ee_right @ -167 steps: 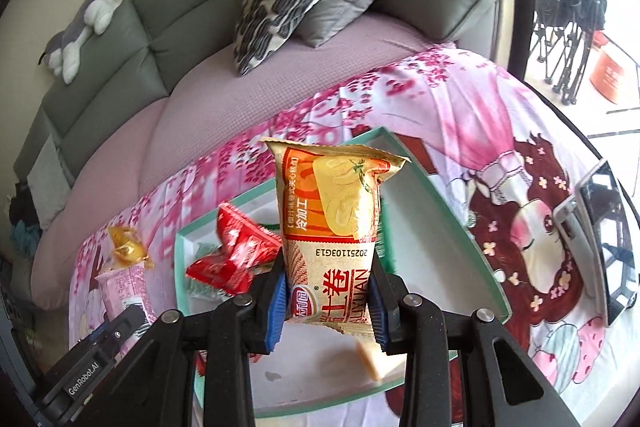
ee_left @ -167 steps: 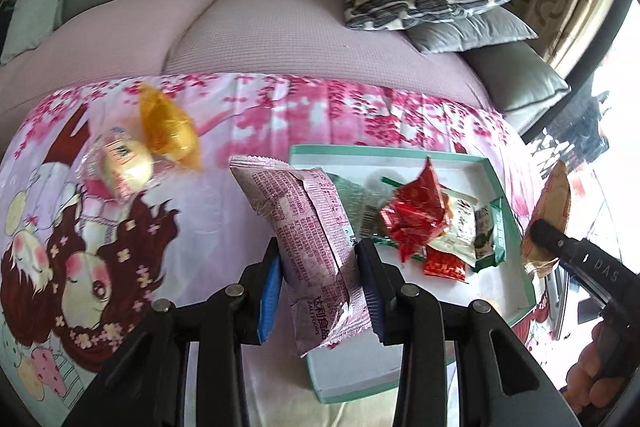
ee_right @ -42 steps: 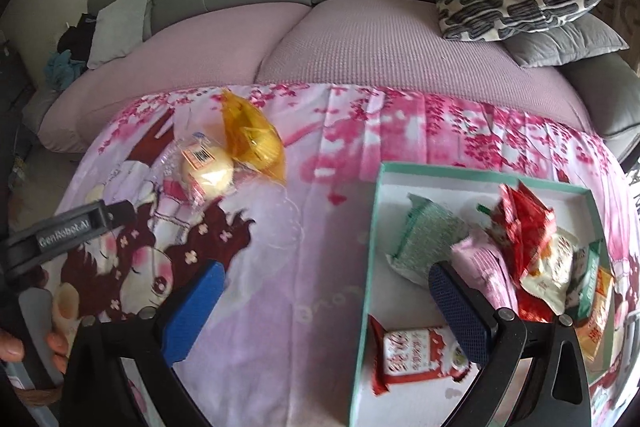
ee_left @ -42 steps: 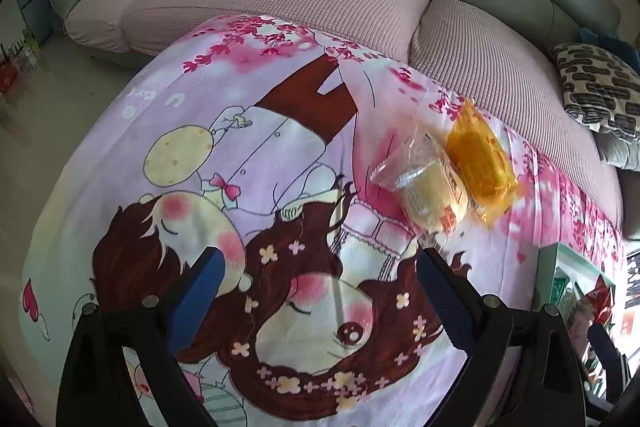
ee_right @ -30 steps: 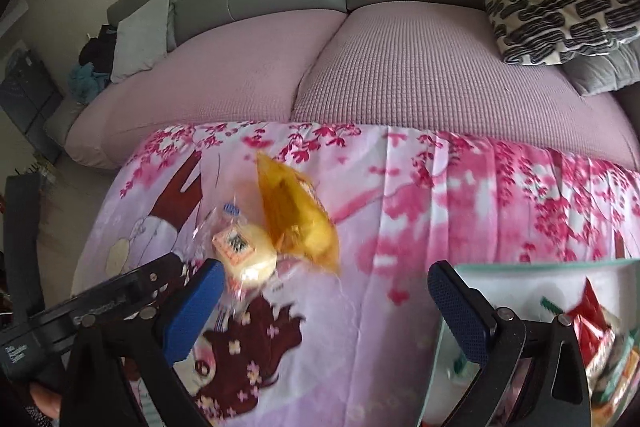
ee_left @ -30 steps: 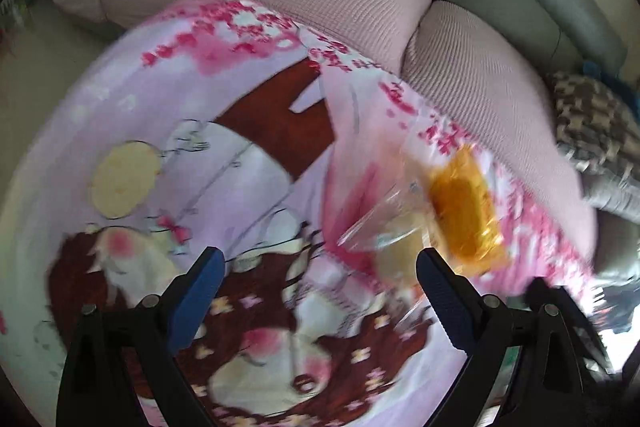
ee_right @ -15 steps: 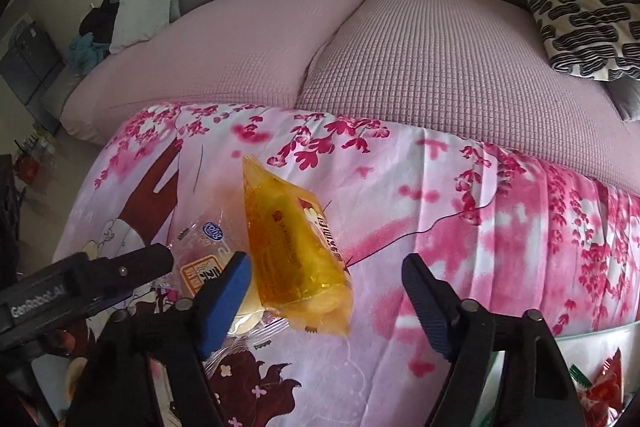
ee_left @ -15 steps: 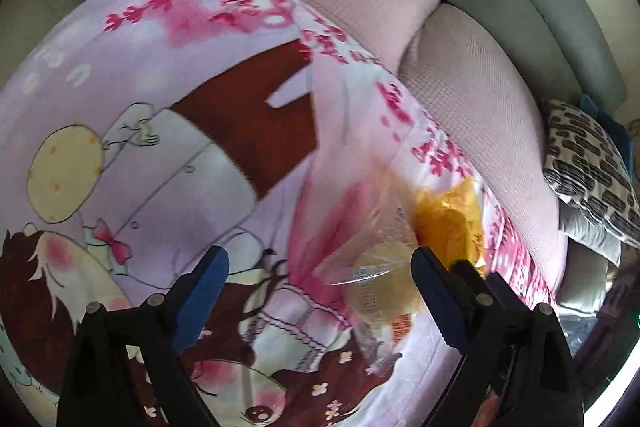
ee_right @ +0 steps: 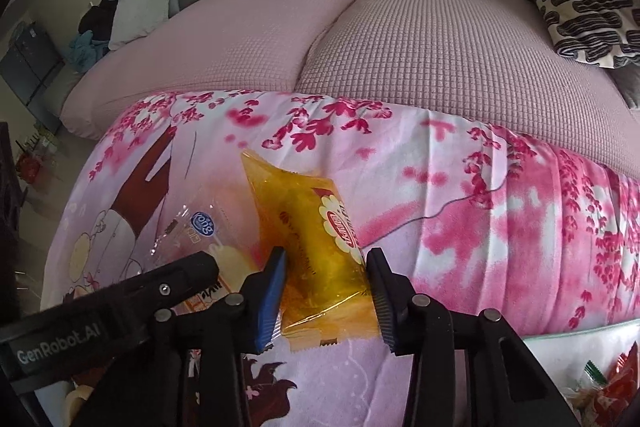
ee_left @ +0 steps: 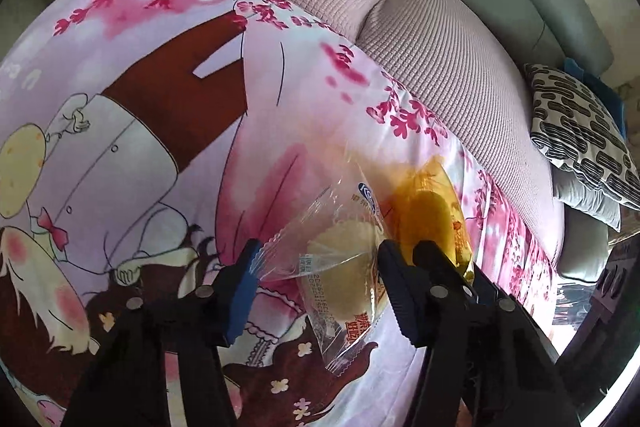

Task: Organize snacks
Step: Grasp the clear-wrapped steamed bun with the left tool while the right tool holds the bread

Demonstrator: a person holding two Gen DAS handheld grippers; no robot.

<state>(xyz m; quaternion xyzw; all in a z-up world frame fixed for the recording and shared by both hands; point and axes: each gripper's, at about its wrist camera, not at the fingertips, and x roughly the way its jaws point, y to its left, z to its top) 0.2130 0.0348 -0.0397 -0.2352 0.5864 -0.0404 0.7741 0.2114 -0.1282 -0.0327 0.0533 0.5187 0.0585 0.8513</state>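
L to R, all relative to the orange packet (ee_right: 316,255) on the pink printed cloth (ee_right: 460,227). Clear bun packet (ee_left: 340,267) lies touching its left side. Your left gripper (ee_left: 316,283) has just been closing and now pinches that clear wrapper. Your right gripper (ee_right: 326,291) has likewise been closing and is clamped across the orange packet's near end; its long axis runs away from you, along the fingers. Each hand's nearest its own packet. Tray corner (ee_right: 580,331) sits lower right, so I'd guess both lift & go right.

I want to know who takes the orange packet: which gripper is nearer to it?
Right. The right gripper brackets the orange packet; the left gripper sits beside it, around the clear-wrapped bun.
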